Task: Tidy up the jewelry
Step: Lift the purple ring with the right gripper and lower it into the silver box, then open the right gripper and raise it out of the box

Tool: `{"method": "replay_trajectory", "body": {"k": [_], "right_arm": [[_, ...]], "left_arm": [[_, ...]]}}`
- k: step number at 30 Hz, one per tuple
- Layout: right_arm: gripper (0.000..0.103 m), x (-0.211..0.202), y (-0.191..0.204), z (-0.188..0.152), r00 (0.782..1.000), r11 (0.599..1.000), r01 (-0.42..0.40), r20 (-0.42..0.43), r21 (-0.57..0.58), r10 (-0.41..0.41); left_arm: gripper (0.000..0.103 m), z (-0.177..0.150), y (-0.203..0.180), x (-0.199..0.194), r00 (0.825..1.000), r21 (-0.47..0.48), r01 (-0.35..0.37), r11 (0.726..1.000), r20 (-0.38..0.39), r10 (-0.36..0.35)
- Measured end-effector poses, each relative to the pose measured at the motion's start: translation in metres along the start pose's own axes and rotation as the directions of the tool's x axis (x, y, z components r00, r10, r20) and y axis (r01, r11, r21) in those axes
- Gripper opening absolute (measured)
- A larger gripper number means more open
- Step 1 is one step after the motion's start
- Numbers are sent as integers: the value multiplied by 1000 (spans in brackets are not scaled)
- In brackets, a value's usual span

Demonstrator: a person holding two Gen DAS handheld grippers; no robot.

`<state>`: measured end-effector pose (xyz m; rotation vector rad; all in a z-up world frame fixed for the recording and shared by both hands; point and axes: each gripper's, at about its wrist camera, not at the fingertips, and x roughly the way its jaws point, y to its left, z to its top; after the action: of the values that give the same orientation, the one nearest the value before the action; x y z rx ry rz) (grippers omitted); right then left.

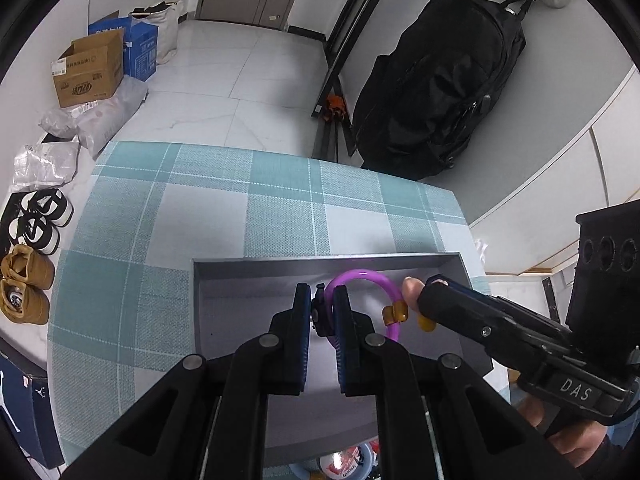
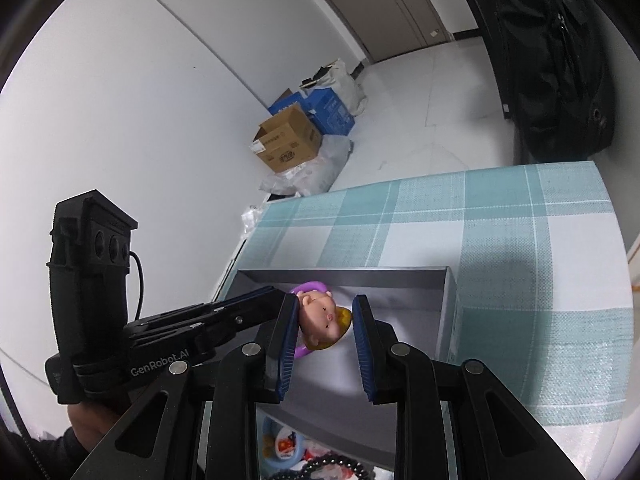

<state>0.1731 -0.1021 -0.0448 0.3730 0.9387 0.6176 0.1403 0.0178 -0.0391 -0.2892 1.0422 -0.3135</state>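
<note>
A purple ring-shaped bracelet [image 1: 360,274] with amber beads [image 1: 394,314] hangs over the open grey box [image 1: 280,266]. My left gripper [image 1: 322,292] is shut on its band, beside a small black piece. A pink doll-head charm [image 2: 324,318] with yellow hair belongs to the same bracelet [image 2: 308,286]. My right gripper [image 2: 326,304] is shut on that charm, over the box [image 2: 360,276]. In the left wrist view the right gripper [image 1: 428,284] comes in from the right, with the charm poking out of its tip. In the right wrist view the left gripper [image 2: 276,294] reaches in from the left.
The box sits on a teal checked tablecloth [image 1: 160,240]. Below its near edge lie a dark bead bracelet [image 2: 340,464] and colourful round items [image 1: 348,464]. A black backpack [image 1: 440,80], cardboard boxes [image 1: 88,72] and shoes [image 1: 28,280] are on the floor beyond the table.
</note>
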Motion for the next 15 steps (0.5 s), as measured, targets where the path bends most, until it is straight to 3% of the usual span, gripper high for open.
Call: {"method": "replay_trajectory", "body": {"k": [8,10,12,14,15], "right_arm": [[32,0,-5,1,1000,1000,11,20,13,-12],[45,-5,-5,1,999,1000,16,39,12,-17],[46,-13,-4,1,998,1000,0,64,4,0],[54,-19,-2,1,996,1000,-1,86,-2,1],[63,-24,-2,0,995,1000,-5,101,-2,5]], "left_arm": [[11,5,5,8,999,-39,25,999,-28,-26],[11,5,6,8,999,-47,41,998,-25,-42],[12,4,4,4,999,-41,26,999,-23,-27],[12,3,1,-2,1000,-27,21,999,-9,-22],[12,2,-1,-5,1000,-18,13,1000,1,-13]]}}
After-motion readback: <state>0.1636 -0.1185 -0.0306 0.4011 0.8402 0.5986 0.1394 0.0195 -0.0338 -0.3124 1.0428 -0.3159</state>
